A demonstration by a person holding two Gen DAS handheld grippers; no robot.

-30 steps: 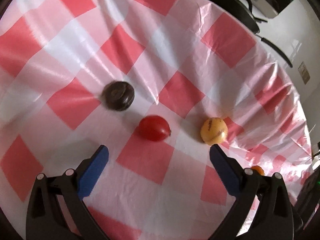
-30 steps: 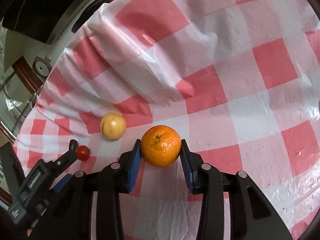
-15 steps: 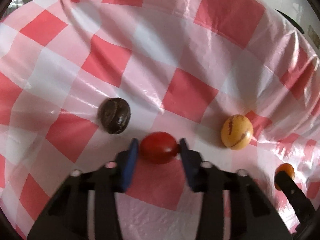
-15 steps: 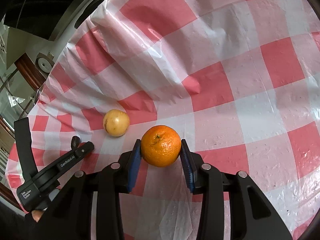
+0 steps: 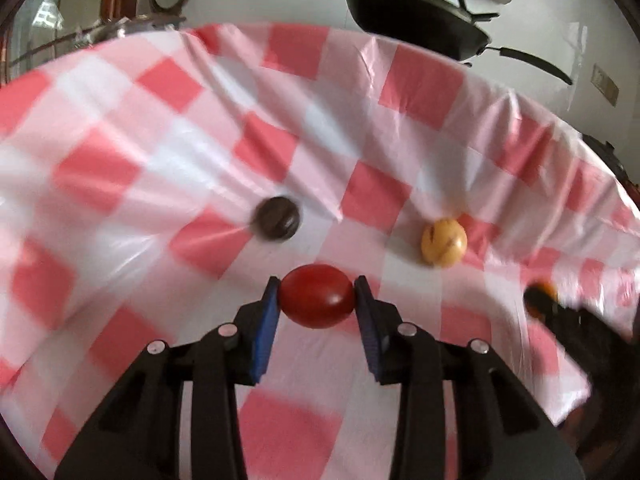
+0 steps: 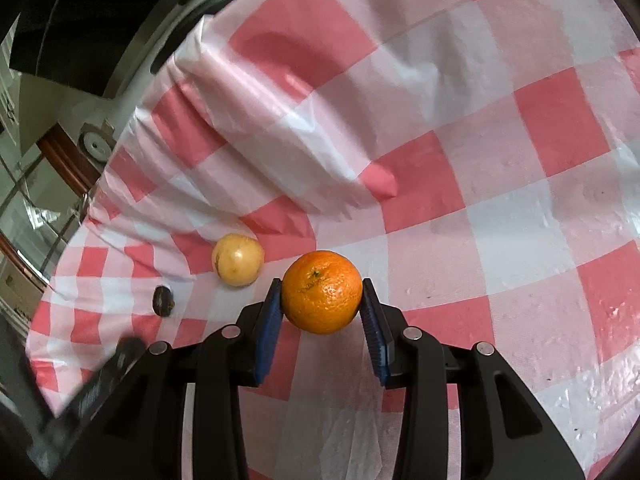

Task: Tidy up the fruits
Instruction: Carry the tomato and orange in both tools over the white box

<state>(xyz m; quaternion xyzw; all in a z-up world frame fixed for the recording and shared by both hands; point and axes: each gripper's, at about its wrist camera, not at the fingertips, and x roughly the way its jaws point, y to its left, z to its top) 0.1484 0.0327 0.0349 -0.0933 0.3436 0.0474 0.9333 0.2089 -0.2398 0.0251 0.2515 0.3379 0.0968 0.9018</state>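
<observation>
Checked tablecloth (image 6: 500, 220) — bare toward far edge

Wide-open stretch of red-and-white checked plastic cloth (image 6: 500, 152) on the desk's right half, nothing on it. Left side is busier: the round yellow fruit (image 5: 443, 242) and the dark brown wrinkled fruit (image 5: 277, 223) sit well apart, with a clear lane between them. Black frying pans (image 5: 416, 20) line the far edge.
</observation>
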